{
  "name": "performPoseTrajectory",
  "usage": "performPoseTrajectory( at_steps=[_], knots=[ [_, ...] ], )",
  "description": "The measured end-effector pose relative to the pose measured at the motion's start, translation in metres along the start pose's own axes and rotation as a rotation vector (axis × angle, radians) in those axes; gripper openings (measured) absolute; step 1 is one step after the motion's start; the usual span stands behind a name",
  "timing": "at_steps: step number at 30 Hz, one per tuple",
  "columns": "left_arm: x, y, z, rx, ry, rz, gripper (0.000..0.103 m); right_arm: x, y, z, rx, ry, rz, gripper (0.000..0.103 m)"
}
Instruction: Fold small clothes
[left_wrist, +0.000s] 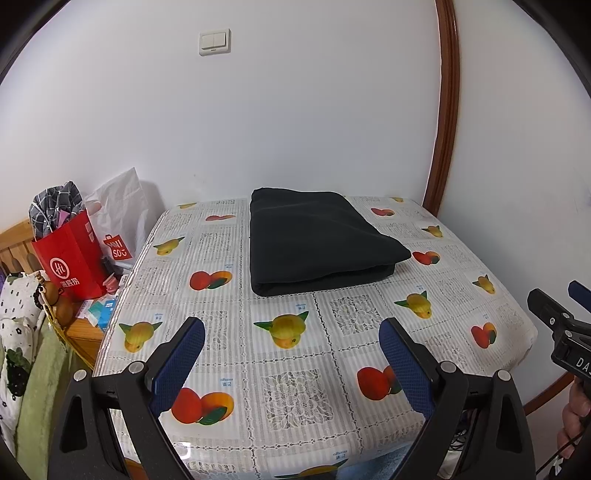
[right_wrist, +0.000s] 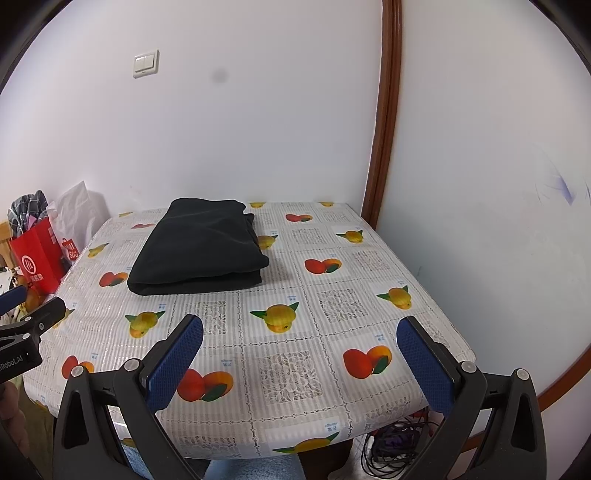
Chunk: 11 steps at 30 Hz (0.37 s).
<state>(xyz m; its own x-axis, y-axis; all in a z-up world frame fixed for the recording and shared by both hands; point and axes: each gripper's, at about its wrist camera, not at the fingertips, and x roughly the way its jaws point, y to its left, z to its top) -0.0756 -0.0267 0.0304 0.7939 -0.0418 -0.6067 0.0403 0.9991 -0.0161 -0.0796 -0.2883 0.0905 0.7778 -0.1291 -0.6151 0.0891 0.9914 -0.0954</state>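
A dark folded garment (left_wrist: 317, 240) lies flat toward the back of the table (left_wrist: 295, 398), which wears a fruit-print cloth; the same garment (right_wrist: 201, 247) shows left of centre in the right wrist view. My left gripper (left_wrist: 291, 358) hovers over the table's near edge, open, nothing between its blue pads. My right gripper (right_wrist: 300, 360) is also open and empty, held back from the garment. Each gripper shows at the other view's edge: the right gripper (left_wrist: 554, 306), the left gripper (right_wrist: 29, 314).
A red paper bag (left_wrist: 70, 258) with checked fabric and a white plastic bag (left_wrist: 118, 210) stand on a wooden stand left of the table. White walls with brown trim (left_wrist: 443, 147) close the back and right. Cables (right_wrist: 391, 443) lie on the floor under the table's right corner.
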Motion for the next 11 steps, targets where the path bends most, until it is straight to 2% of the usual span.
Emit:
performPoseTrajectory(
  at_steps=[11],
  knots=[
    [-0.0001, 0.0002, 0.0004, -0.001, 0.000, 0.000, 0.096, 0.0010, 0.0034, -0.0002, -0.003, 0.001, -0.004, 0.103]
  ],
)
